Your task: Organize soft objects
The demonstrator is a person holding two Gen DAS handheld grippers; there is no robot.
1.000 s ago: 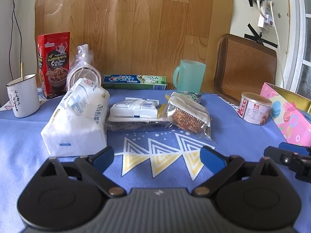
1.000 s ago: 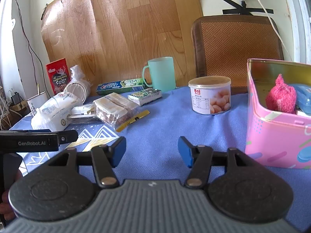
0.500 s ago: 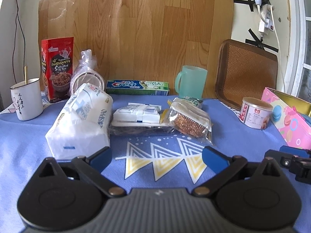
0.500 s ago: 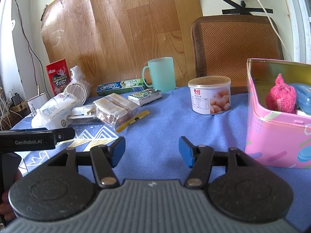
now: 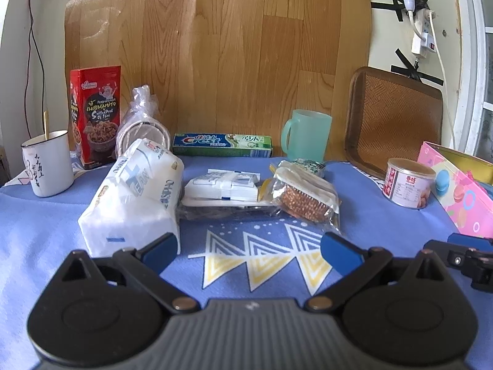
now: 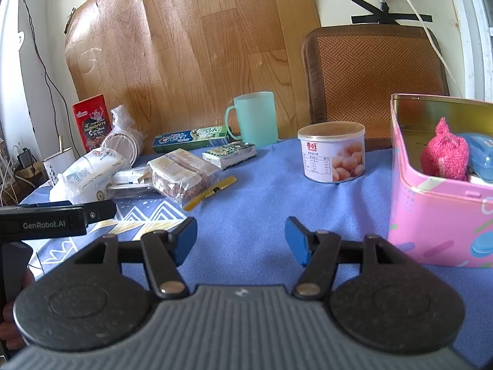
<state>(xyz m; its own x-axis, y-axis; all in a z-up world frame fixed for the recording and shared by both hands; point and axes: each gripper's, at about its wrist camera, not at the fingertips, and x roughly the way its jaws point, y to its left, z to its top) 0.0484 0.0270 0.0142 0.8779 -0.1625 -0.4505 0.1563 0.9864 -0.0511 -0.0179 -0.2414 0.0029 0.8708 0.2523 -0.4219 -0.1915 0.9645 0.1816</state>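
Left gripper (image 5: pixel 248 251) spread, empty; crinkly white tissue pack (image 5: pixel 134 199) just ahead-left. Right gripper (image 6: pixel 241 240) apart, empty; fuzzy pink knit pouch (image 6: pixel 445 154) in glossy pink tin (image 6: pixel 431 215), ahead-right.

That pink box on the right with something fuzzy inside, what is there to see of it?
The pink box looks like a metal tin: pink outside with printed pastel shapes, shiny gold inside. It stands upright and open, no lid in sight, on the blue cloth at the table's right side. Inside sit a fuzzy pink knitted thing and, beside it, something blue, partly cut off. The round can stands apart to its left. Neither gripper touches it.
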